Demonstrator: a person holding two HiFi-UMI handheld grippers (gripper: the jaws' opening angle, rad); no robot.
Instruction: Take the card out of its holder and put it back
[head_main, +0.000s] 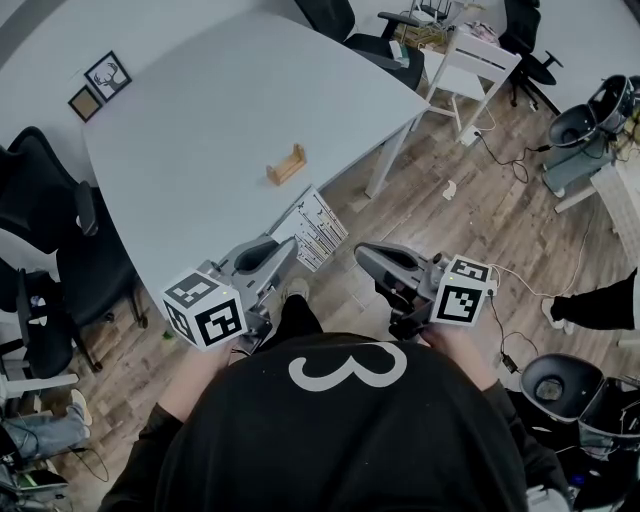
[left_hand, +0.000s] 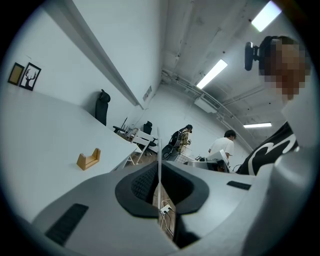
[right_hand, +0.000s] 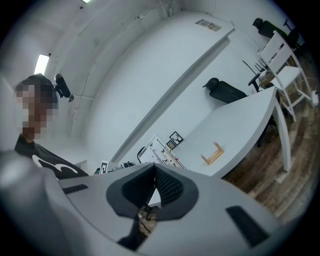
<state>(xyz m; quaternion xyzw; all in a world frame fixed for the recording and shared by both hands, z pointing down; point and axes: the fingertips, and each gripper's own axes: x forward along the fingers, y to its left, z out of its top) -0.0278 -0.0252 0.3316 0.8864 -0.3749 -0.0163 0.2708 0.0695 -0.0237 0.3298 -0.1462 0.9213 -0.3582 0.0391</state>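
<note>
Wooden holder (head_main: 286, 164) on table (head_main: 200, 110), chairs (head_main: 62, 255) around.

Printed card (head_main: 314, 228) in L jaws; wood holder (head_main: 286, 165) empty, upright.

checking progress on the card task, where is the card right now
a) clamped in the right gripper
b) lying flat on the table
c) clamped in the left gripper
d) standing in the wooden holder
c: the card is pinched edge-on between the jaws of the left gripper, while the wooden holder sits empty on the table.
</note>
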